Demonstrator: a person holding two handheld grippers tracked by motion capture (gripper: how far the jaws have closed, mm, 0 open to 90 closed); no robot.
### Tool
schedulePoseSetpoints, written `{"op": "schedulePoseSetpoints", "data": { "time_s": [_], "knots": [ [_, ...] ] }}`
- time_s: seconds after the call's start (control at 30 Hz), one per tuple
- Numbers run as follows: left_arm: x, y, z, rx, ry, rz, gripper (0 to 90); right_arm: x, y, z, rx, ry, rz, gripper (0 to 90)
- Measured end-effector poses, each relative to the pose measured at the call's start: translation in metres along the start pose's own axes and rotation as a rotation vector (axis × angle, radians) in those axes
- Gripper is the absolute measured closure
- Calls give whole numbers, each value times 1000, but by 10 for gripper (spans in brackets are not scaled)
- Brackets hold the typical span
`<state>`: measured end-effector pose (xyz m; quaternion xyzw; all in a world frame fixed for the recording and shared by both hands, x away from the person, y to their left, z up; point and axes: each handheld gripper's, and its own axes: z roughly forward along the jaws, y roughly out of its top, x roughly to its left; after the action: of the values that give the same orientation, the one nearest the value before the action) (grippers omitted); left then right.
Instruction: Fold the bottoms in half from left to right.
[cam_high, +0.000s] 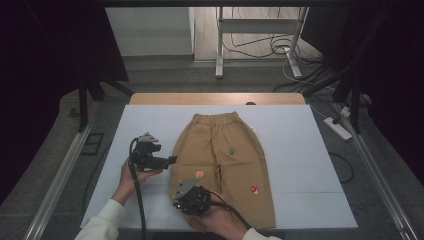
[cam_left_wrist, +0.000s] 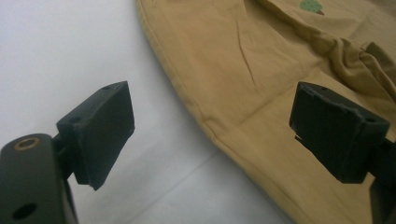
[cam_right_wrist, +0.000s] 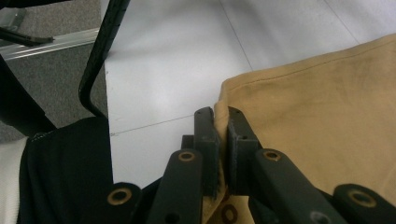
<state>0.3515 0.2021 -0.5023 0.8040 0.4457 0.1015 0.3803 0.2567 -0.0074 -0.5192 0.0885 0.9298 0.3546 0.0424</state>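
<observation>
From the high view, tan trousers (cam_high: 222, 165) lie flat on the white table (cam_high: 300, 150), waistband at the far side, legs toward the person; small patches, one green, one orange, one red, dot the cloth; the left gripper (cam_high: 170, 160) is held just off the trousers' left edge, and the right gripper (cam_high: 178, 200) sits at the near hem of the left leg, each in a hand (cam_high: 131, 176) reaching in from the bottom.

In the left gripper view, the left gripper (cam_left_wrist: 210, 128) stands released, jaws wide apart; the curved seam of the trousers (cam_left_wrist: 261, 70) runs between them, cloth toward the right jaw, bare table (cam_left_wrist: 60, 46) toward the left; the green patch (cam_left_wrist: 310, 5) shows at the top.

In the right gripper view, the right gripper (cam_right_wrist: 221, 122) is clenched on the corner of the trousers (cam_right_wrist: 322, 112), a fold of hem pinched between its jaws; a black cable (cam_right_wrist: 100, 51) arcs over the table (cam_right_wrist: 187, 56) behind.
</observation>
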Motion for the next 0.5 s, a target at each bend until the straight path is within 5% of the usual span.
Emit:
{"op": "schedulePoseSetpoints", "data": {
  "time_s": [0.5],
  "knots": [
    [8, 22, 19, 18, -18, -5, 139, 0, -2, -1, 7, 3, 2, 844]
  ]
}}
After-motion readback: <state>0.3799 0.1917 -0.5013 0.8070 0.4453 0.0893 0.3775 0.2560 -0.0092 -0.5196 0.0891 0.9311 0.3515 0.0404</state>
